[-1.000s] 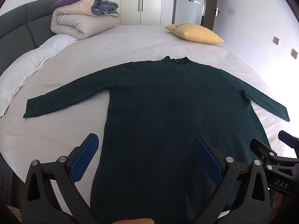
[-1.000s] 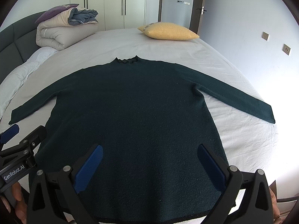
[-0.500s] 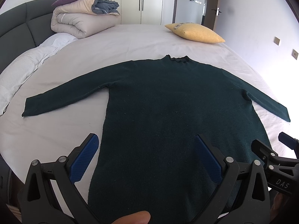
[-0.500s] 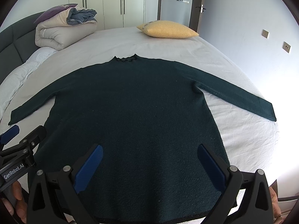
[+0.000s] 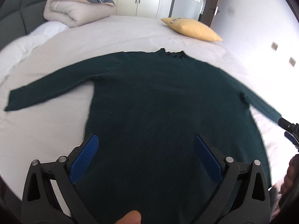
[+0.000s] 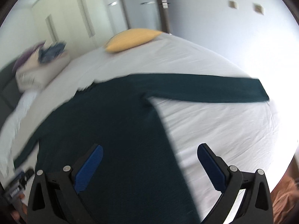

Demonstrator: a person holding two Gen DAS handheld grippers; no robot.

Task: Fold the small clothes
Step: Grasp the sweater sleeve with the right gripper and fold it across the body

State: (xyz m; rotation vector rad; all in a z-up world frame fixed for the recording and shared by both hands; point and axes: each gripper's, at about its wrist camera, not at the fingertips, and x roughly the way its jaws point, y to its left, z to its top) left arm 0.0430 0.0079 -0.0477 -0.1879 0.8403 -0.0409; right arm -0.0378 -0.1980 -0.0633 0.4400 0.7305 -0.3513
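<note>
A dark green long-sleeved sweater (image 5: 158,102) lies flat on the white bed, neck away from me, both sleeves spread out. My left gripper (image 5: 147,145) is open and empty, above the sweater's lower body near its left side. My right gripper (image 6: 149,153) is open and empty, over the sweater's right side edge; the sweater (image 6: 115,130) fills the left of its blurred view and the right sleeve (image 6: 214,89) stretches out ahead. The right gripper also shows at the right edge of the left wrist view (image 5: 289,130).
White bed sheet (image 5: 46,130) all around the sweater. A yellow pillow (image 5: 190,29) lies at the far side, folded duvets (image 5: 74,9) at the far left by the dark headboard. Wardrobe doors and a wall with sockets stand behind. The bed edge (image 6: 271,149) falls off at the right.
My right gripper has swung right and turned toward the right sleeve; its view is now blurred. My left gripper has moved forward a little over the sweater. Both stay open.
</note>
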